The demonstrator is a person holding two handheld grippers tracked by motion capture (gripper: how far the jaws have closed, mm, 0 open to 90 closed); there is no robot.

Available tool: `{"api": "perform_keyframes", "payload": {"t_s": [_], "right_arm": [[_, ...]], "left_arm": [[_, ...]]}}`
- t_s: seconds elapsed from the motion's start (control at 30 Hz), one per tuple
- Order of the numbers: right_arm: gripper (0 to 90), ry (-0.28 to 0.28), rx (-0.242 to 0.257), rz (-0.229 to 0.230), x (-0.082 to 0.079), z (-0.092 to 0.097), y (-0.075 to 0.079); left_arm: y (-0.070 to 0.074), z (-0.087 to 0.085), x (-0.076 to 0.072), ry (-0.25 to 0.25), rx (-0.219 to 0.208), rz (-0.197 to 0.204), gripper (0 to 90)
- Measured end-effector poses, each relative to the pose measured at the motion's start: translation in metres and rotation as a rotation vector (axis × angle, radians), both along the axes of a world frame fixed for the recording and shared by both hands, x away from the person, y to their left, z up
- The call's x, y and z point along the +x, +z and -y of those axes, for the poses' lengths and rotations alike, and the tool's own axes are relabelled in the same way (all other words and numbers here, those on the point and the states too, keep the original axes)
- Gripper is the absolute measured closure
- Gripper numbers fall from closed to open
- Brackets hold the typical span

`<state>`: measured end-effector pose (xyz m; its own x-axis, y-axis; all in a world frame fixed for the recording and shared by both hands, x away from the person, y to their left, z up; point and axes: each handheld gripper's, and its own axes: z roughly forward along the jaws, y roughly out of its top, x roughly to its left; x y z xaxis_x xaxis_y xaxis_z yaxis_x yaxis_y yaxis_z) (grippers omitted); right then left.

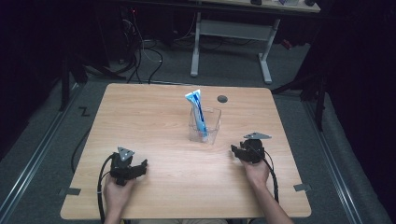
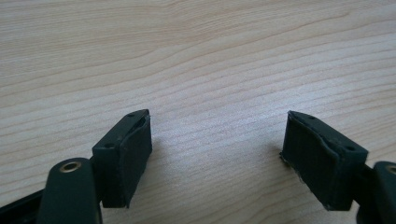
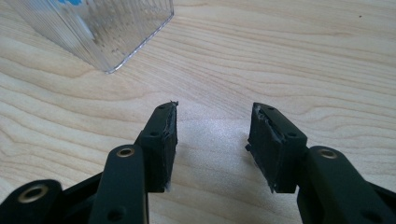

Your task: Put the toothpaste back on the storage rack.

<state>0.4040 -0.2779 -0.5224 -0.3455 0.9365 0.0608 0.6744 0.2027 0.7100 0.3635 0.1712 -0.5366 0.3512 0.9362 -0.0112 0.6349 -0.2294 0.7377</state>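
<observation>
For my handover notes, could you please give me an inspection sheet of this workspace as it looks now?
Surface: wooden table, bare, with a dark round hole.
Job's things: clear container holding a blue tube, upright and leaning.
Clutter: nothing seen.
Grippers: left gripper open, nothing between its jaws; right gripper open, nothing between its jaws, near the container.
Cables: one black cable trails from each gripper.
Surroundings: dark room, grey floor, white desk frame behind.

Clear ribbed plastic cup [image 1: 204, 125], matt wood table [image 1: 154, 116]
</observation>
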Motion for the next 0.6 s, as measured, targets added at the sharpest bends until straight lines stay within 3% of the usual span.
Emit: {"api": "perform_keyframes", "payload": {"t_s": [0.3, 0.43, 0.6], "right_arm": [[50.7, 0.003, -0.025, 0.015, -0.0027, -0.0009, -0.0048], [49.8, 0.016, -0.062, 0.056, -0.0067, -0.0035, -0.0083], [47.9, 0.015, -0.062, 0.058, -0.0071, -0.0036, -0.0085]], "left_arm": [[0.0, 0.0, 0.0, 0.0, 0.0, 0.0, 24.3], [-0.0001, 0.0, 0.0, 0.0, 0.0, 0.0, 24.3], [0.0, 0.0, 0.0, 0.0, 0.0, 0.0, 24.3]]}}
